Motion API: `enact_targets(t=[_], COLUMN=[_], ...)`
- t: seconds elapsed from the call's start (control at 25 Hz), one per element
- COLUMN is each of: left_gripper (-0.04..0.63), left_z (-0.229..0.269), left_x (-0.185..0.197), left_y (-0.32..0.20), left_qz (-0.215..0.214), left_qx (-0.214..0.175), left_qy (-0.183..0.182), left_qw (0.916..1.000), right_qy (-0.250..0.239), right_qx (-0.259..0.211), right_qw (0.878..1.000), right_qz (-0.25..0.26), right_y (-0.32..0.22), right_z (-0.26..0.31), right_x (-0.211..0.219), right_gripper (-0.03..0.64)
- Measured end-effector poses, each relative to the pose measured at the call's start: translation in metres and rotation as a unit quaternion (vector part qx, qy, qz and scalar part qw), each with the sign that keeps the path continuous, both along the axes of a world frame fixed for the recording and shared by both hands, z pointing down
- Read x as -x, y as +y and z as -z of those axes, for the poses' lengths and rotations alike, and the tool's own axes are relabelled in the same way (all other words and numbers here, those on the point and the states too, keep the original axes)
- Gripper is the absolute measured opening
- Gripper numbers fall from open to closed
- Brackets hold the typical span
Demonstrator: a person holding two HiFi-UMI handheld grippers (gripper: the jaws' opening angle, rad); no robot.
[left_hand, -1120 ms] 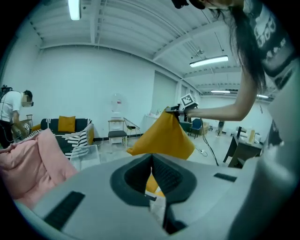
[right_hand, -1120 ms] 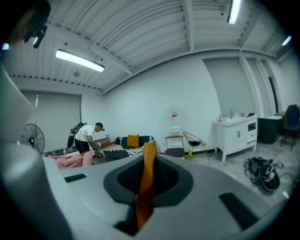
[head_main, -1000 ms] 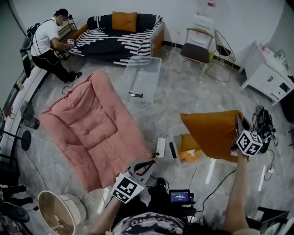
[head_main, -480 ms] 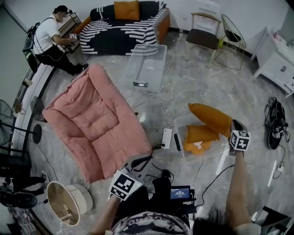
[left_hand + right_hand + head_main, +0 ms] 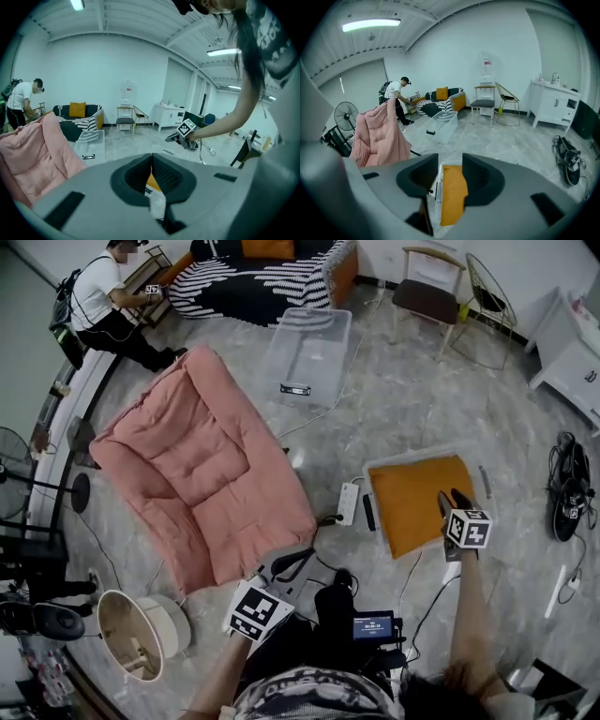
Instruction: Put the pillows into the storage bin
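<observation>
The orange pillow (image 5: pixel 417 504) lies flat inside the clear storage bin (image 5: pixel 371 469) on the floor at the right, just right of a white power strip (image 5: pixel 348 503). The right gripper (image 5: pixel 449 502) hangs over the pillow's right part, its fingers (image 5: pixel 483 180) spread and just now opening, with the pillow showing in the gap between them but not pinched. The left gripper (image 5: pixel 296 562) is nearer, by the near edge of the pink quilt (image 5: pixel 202 465), its fingers (image 5: pixel 131 176) pressed together on nothing; a second orange pillow (image 5: pixel 267 247) sits on the far sofa (image 5: pixel 253 282).
</observation>
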State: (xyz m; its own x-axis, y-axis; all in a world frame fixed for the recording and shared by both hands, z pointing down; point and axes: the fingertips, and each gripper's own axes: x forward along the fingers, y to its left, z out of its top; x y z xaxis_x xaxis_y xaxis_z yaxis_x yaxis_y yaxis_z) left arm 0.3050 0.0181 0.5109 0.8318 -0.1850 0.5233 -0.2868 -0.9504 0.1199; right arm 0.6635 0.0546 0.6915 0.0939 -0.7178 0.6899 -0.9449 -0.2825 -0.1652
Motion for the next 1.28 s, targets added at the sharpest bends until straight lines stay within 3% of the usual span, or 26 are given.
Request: enact_targets(t=[0.2,0.52,1.0,1.28], left_gripper=[0.012,0.012,0.012,0.012], left_z=[0.000,0.005,0.013,0.014], left_x=[0.025,0.100,0.278,0.378], left_y=[0.006,0.013,0.094,0.137], left_qz=[0.028,0.093,0.126,0.149], left_qx=[0.002,-0.011,-0.027,-0.020], left_qy=[0.002,0.012,0.048,0.068], left_qw=[0.9996,0.9955,0.9904,0.9863], right_qy=[0.004,0.004,-0.026,-0.018], right_qx=[-0.011,-0.047,-0.115,-0.123], right_qw=[0.999,0.995,0.982,0.969], right_qz=[0.042,0.084,0.145,0.212], right_y=[-0.016,-0.010,0.059,0.104], right_z=[0.014,0.051,0.109,0.142], right_x=[0.033,0.117,0.359,0.498], right_gripper=[0.173,0.175,0.175,0.175])
